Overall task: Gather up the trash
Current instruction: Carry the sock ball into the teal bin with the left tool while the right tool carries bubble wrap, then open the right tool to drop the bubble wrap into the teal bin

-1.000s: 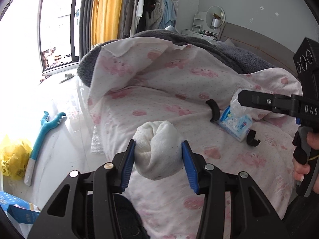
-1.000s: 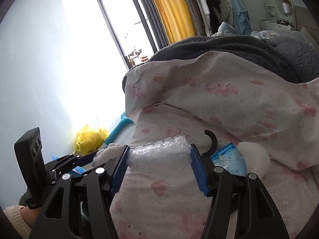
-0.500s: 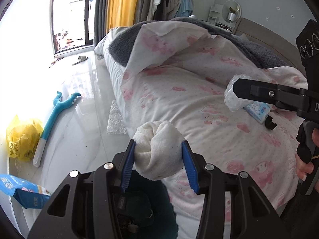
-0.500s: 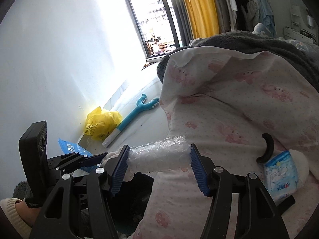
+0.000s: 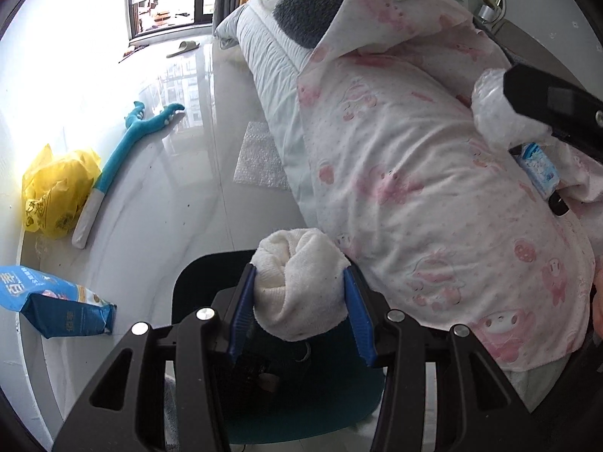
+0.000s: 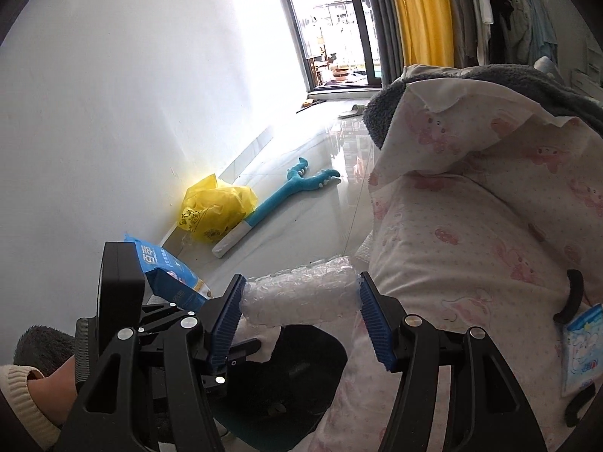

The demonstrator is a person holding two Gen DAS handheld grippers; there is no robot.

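Observation:
My left gripper (image 5: 299, 297) is shut on a rolled white sock (image 5: 297, 286), held above a teal bin lined with a black bag (image 5: 196, 286) on the floor beside the bed. My right gripper (image 6: 299, 307) is shut on a roll of bubble wrap (image 6: 301, 295); the same roll (image 5: 493, 113) shows in the left wrist view over the quilt. Below it, the right wrist view shows the bin (image 6: 309, 369) and the left gripper (image 6: 241, 350) with the sock. A blue tissue pack (image 6: 580, 354) and black hooks (image 6: 573, 293) lie on the pink quilt (image 5: 414, 158).
On the glossy floor lie a flat sheet of bubble wrap (image 5: 260, 154), a yellow plastic bag (image 5: 56, 192), a teal dinosaur-shaped stick (image 5: 124, 150) and a blue snack bag (image 5: 56, 305) along the wall. A slipper (image 5: 182, 48) lies by the balcony door. A person's hand and sleeve (image 6: 22, 395) show lower left.
Both grippers have swung away from the bed top toward the floor side with their loads. The bin has come into view under them; the tissue pack has slid to the right edge.

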